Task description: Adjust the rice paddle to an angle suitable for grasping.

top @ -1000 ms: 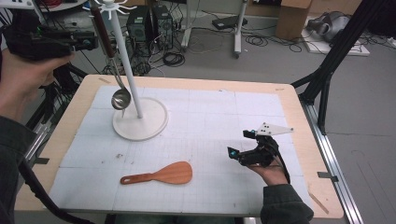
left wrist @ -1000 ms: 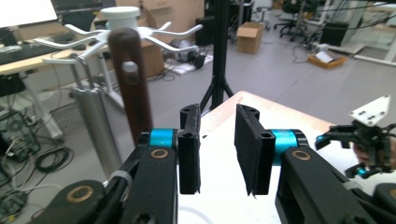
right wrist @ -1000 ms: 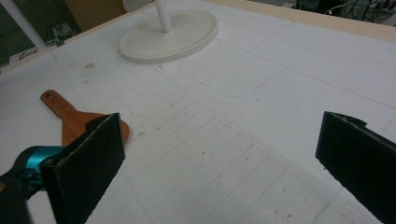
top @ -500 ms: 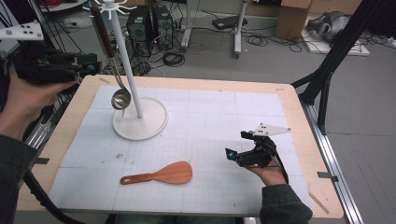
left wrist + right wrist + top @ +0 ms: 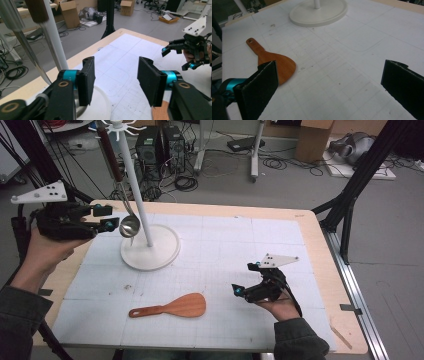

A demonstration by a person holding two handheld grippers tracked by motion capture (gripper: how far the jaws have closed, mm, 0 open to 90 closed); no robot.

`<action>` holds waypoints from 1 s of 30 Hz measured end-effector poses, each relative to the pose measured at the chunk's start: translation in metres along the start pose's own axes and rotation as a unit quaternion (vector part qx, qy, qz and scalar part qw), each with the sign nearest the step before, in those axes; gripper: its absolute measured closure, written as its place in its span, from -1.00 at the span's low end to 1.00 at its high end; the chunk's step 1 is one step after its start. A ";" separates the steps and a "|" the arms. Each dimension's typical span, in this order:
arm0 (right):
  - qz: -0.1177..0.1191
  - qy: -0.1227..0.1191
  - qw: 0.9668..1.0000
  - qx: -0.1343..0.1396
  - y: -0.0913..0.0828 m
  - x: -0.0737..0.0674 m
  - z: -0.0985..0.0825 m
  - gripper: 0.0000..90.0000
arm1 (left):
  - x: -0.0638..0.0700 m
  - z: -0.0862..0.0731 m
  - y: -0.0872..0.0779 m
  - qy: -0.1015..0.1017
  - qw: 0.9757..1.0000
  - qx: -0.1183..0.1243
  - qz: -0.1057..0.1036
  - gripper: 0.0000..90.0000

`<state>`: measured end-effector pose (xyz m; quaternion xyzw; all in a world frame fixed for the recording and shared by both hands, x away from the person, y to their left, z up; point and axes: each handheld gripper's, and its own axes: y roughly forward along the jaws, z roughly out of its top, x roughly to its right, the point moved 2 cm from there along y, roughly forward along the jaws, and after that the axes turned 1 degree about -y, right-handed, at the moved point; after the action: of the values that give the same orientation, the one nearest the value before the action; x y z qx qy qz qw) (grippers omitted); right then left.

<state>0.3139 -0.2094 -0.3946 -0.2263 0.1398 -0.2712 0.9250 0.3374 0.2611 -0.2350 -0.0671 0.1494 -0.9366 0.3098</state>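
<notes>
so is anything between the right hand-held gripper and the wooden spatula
Nothing visible. The right hand-held gripper hangs open to the right of the wooden spatula, with bare white mat between them. The stand and hanging ladle sit farther back left, clear of that path.

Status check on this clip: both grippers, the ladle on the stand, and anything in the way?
Left gripper open, jaws just opening, nothing between them, beside hanging ladle. Right gripper open, empty, over the mat. Wooden spatula lies flat; nothing blocking.
</notes>
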 end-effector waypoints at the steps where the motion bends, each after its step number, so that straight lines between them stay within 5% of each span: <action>1: 0.004 -0.004 1.000 0.001 0.001 -0.002 0.002 -0.99 | 0.001 -0.003 0.000 -0.002 1.000 0.000 0.000 0.04; 17: 0.051 -0.042 0.997 -0.036 0.051 -0.030 0.023 -0.99 | 0.011 -0.054 0.006 -0.014 1.000 -0.003 -0.018 -0.20; 30: 0.088 -0.059 0.992 -0.072 0.094 -0.048 0.026 -0.88 | 0.017 -0.083 0.006 -0.025 0.999 -0.002 -0.025 -0.29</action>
<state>0.3258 -0.1023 -0.4124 -0.2946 0.1234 -0.1638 0.9333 0.3088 0.2663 -0.3146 -0.0944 0.1417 -0.9418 0.2899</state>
